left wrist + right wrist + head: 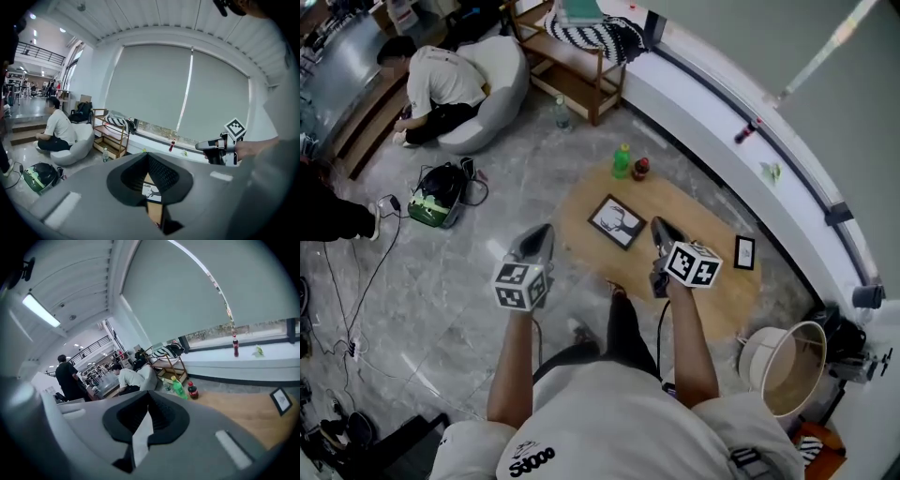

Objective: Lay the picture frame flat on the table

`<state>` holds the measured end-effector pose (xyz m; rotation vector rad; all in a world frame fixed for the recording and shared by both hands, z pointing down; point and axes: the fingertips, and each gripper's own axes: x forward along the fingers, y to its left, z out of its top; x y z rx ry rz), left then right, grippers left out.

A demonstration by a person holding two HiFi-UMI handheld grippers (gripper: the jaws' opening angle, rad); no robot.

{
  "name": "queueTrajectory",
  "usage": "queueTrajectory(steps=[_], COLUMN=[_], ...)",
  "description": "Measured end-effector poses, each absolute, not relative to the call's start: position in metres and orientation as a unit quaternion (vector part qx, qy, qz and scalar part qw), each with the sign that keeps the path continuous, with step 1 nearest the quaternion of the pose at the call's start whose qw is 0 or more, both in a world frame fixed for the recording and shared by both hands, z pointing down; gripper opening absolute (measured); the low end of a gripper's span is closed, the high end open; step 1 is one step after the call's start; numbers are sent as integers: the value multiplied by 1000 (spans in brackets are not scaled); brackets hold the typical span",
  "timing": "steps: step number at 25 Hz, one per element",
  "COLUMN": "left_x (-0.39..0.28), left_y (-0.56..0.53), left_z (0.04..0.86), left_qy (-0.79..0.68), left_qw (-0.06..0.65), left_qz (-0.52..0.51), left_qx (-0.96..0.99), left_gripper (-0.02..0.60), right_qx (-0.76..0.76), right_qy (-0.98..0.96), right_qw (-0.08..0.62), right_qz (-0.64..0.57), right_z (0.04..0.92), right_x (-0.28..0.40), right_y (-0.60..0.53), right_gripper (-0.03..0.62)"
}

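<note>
A black picture frame [616, 222] with a deer print lies flat on the oval wooden table [705, 217], a little left of its middle. My left gripper [542, 232] hovers off the table's left edge with its jaws together and nothing held; through the slit of the left gripper [149, 158] in its own view I see the deer frame [151, 191] below. My right gripper [660, 226] hangs above the table just right of the frame, shut and empty. The right gripper view shows those same jaws [149, 402] closed.
A small black frame [744, 251] lies at the table's right edge. A green bottle [622, 160] and a cola bottle [640, 169] stand at its far rim. A white drum-shaped stool [783, 364] sits to the right. A person [441, 89] sits by a beanbag, near a wooden shelf [577, 70].
</note>
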<state>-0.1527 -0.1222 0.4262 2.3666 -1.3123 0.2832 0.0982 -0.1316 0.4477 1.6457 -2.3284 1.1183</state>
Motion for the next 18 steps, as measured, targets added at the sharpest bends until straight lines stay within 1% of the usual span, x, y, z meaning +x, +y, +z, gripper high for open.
queueTrajectory(steps=[5,8,12,18], left_x=[-174,-183,-189,-195], left_y=[-112,-108,-99,-89], left_z=[385,361,318,261], left_qy=[-485,-490,-487,-484], left_qw=[173,140,87,31], left_qz=[89,89,90,75], left_qx=[853,856,864,871], left_gripper=[11,11,11,11], right_qx=[537,535,522,501], right_qy=[-796,-814,-837,-859], right_qw=[56,62,50,31], right_qz=[276,216,157,99], right_z=[379,338,286,222], right_x=[78,68,55,35], right_y=[-122,-112,-96,-77], right_gripper=[5,5,4,3])
